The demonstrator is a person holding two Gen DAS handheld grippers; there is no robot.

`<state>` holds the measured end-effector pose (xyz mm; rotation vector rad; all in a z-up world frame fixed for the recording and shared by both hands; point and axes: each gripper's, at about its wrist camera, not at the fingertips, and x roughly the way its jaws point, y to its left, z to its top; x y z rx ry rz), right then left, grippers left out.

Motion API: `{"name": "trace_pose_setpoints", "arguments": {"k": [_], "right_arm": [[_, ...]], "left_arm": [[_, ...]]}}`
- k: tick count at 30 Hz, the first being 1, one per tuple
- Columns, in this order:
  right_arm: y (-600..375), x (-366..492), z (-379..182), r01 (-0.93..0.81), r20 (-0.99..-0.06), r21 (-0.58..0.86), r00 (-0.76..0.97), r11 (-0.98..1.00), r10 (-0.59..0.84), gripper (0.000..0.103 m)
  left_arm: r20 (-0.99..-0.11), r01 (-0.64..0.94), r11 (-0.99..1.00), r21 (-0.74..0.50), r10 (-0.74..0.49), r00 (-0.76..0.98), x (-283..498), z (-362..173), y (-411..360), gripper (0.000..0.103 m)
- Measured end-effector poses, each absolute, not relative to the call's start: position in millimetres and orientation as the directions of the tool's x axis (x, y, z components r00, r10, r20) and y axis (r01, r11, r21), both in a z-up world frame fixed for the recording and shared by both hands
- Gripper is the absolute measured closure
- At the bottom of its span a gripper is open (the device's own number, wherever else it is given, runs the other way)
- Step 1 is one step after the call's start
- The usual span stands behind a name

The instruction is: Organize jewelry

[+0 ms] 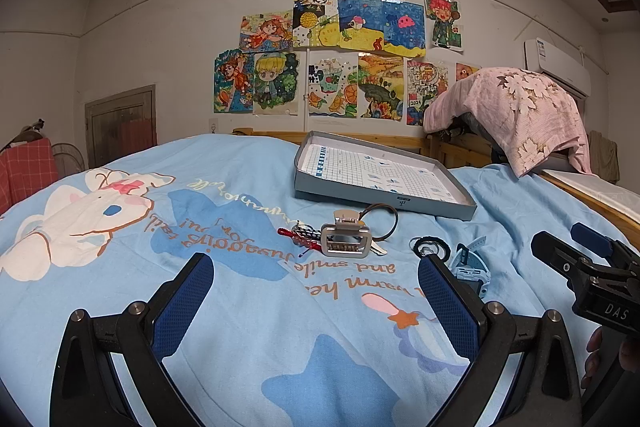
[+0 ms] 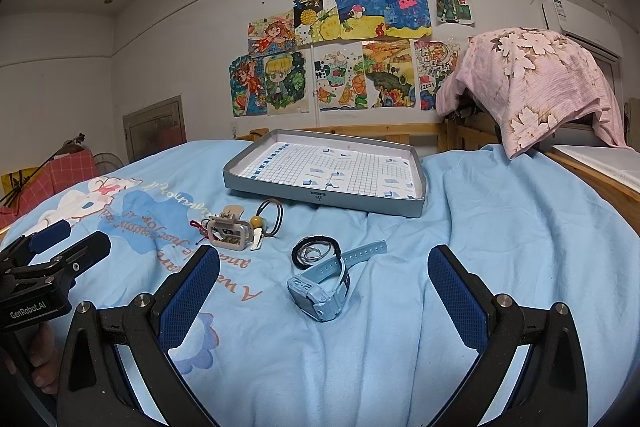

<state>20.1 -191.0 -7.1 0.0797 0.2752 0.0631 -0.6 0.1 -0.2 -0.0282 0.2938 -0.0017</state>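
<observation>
left gripper (image 1: 316, 281): spread wide, nothing held | right gripper (image 2: 324, 273): spread wide, nothing held | blue watch (image 2: 320, 285): on bedspread (image 2: 500, 247), near side of grey tray (image 2: 320, 197), between right fingers | silver hair claw (image 2: 229, 229): left of watch

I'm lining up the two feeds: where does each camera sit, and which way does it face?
Left wrist: on the left gripper, low over the bed, facing the hair clip and tray; its open fingers and the right gripper show.
Right wrist: on the right gripper, facing the watch; the left gripper shows.
Shared: tray, clip, watch, wall drawings.
</observation>
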Motion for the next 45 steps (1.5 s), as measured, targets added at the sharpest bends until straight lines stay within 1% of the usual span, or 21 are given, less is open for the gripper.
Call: {"name": "trace_pose_setpoints", "arguments": {"k": [17,25,28,33,37,41,45], "right_arm": [[-192,20,-6,-0.041,-0.266,0.091,0.962,0.995,0.064,0.001],[-196,22,-3,-0.02,-0.278,0.092,0.959,0.996,0.045,0.001],[-199,23,2,-0.035,-0.278,0.095,0.959,0.995,0.061,0.001],[-197,30,2,-0.07,-0.292,0.09,0.952,0.993,0.094,0.001],[-193,40,3,-0.082,-0.292,0.081,0.951,0.993,0.102,0.001],[-190,53,7,-0.087,-0.288,0.088,0.952,0.992,0.108,0.001],[-189,63,8,-0.109,-0.304,0.094,0.943,0.99,0.133,0.001]], "left_arm": [[-0.292,0.005,1.0,-0.031,-0.014,0.956,-1,0,0,0.0],[-0.338,0.034,0.995,-0.089,-0.062,0.939,5,10,3,0.0],[-0.365,0.041,0.995,-0.094,-0.073,0.928,16,14,8,0.0],[-0.381,0.049,0.993,-0.103,-0.085,0.92,31,19,16,0.0],[-0.363,0.03,0.994,-0.105,-0.066,0.929,40,21,20,0.0],[-0.347,0.024,0.992,-0.125,-0.067,0.935,50,27,21,0.0],[-0.346,0.039,0.992,-0.122,-0.08,0.935,68,33,20,0.0]]}}
